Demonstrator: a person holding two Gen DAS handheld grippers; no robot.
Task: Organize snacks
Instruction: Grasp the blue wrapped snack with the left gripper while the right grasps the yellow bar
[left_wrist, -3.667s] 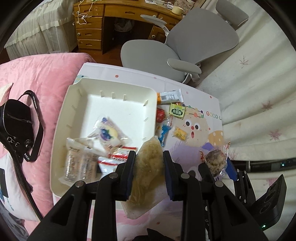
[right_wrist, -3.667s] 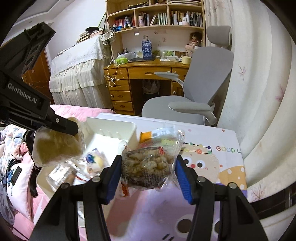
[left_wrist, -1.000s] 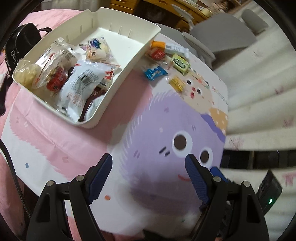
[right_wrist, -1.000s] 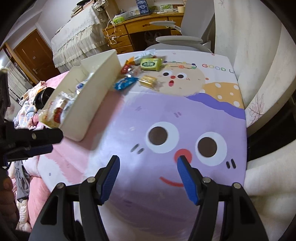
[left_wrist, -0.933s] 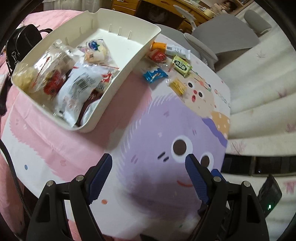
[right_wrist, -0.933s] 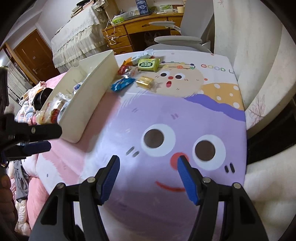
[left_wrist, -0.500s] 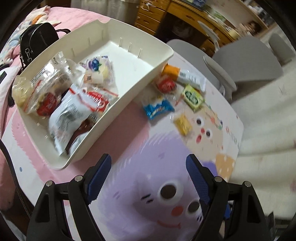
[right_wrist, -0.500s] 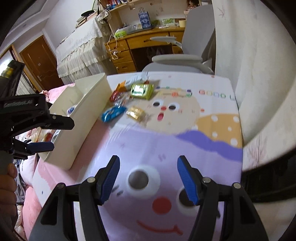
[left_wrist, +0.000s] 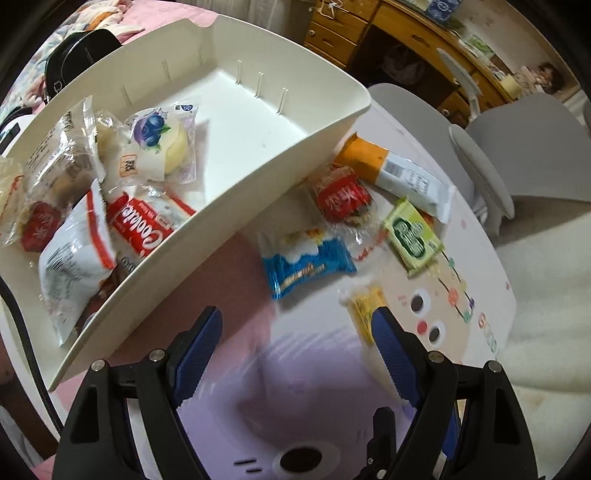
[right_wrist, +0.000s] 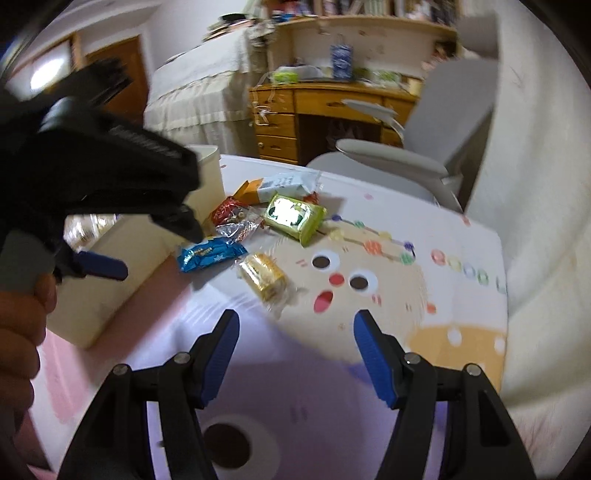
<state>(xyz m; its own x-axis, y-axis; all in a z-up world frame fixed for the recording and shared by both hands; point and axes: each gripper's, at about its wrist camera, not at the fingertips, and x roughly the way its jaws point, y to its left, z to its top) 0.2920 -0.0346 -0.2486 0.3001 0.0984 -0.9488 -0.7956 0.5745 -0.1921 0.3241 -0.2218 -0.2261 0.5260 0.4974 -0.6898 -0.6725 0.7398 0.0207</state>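
Observation:
A cream tray (left_wrist: 258, 173) holds several wrapped snacks, among them a blueberry cake (left_wrist: 159, 144) and a red-and-white packet (left_wrist: 144, 225). On the cartoon tablecloth beside it lie a blue packet (left_wrist: 306, 266), a yellow packet (left_wrist: 365, 310), a green packet (left_wrist: 413, 236), a red packet (left_wrist: 340, 195) and an orange-and-white bar (left_wrist: 399, 173). My left gripper (left_wrist: 295, 336) is open and empty, just short of the blue and yellow packets. My right gripper (right_wrist: 295, 332) is open and empty, just short of the yellow packet (right_wrist: 264, 277); the blue packet (right_wrist: 210, 253) and green packet (right_wrist: 295, 214) lie beyond.
A grey office chair (right_wrist: 424, 147) stands at the table's far edge, a wooden desk (right_wrist: 325, 110) behind it. A black bag (left_wrist: 81, 55) lies on the pink bed left of the tray. White bedding (right_wrist: 546, 221) lies to the right. The left gripper's body (right_wrist: 96, 166) fills the right view's left side.
Both grippers let go of their snack bags into the tray earlier, drew back, and have now moved forward and down toward the loose packets on the tablecloth. Both stay open.

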